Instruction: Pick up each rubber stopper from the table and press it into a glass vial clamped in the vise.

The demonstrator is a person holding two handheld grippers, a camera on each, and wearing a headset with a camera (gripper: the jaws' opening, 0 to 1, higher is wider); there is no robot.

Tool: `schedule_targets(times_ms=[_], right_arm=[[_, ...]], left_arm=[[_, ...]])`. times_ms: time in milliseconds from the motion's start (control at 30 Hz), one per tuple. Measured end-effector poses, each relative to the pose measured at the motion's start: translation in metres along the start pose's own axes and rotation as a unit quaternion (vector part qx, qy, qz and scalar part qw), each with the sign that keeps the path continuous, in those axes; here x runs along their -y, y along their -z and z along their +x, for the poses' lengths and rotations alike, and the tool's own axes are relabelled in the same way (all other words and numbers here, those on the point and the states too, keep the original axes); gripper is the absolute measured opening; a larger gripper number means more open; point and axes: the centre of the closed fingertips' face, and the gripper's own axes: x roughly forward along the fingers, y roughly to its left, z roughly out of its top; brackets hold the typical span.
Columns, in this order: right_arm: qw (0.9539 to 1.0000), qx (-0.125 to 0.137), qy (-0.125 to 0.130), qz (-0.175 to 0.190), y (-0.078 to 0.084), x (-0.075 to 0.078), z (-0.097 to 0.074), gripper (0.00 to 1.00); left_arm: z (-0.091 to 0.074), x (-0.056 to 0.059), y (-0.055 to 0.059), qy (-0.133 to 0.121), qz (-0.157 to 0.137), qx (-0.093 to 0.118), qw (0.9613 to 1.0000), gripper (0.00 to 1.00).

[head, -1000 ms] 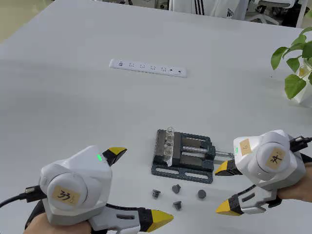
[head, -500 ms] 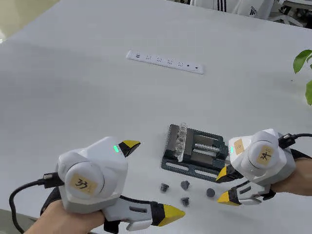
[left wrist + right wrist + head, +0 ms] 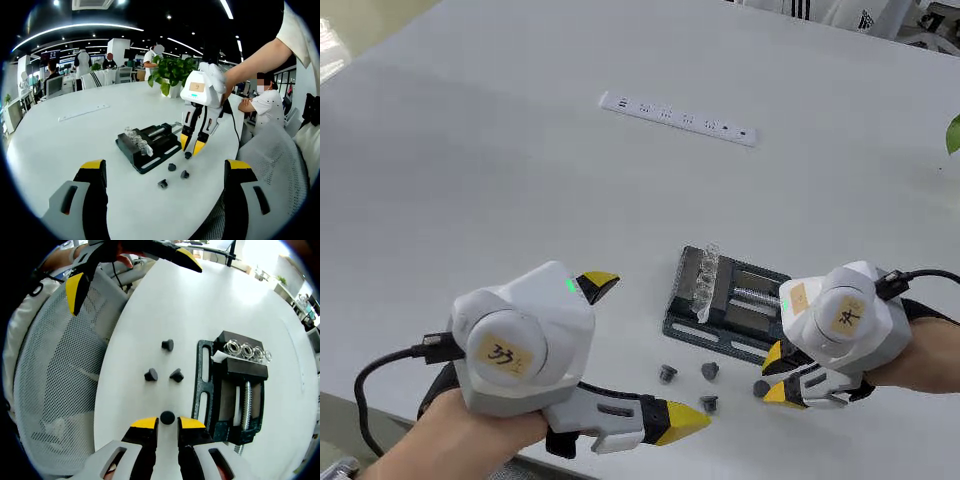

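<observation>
Right beside the screw end of the vise (image 3: 692, 322), one black stopper (image 3: 167, 416) sits on the white table (image 3: 520, 180). The right gripper (image 3: 167, 424) points down at it. Its jaws are open just a little, and the stopper is at the tips, in the gap. It is not pinched yet.

To do this step well, I think the gripper should go down a bit more, so a tip is on each side of the stopper. Then it should squeeze softly and lift straight up. The base of the vise is just beside it, so it must take care not to bump it.

The other stoppers (image 3: 151, 374), three of them, lie near the vise too, more toward its vial end.

The left gripper (image 3: 642, 352) is well apart from the vise. Its jaws are wide open and hold nothing.

The vials (image 3: 246, 349) stand in a row, clamped in the vise. They are clear glass with open tops. No stopper is in any of them, and they look empty.
</observation>
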Motion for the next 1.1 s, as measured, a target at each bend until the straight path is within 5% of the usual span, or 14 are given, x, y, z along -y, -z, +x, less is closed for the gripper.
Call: schedule_targets(times_ms=[1100], right_arm=[[0.9999,-0.014,-0.005,-0.005,-0.0009,-0.0020,0.0102,0.08]], left_arm=[[-0.0025,-0.0023,0.0043,-0.001,-0.008,0.002,1.0000,0.97]])
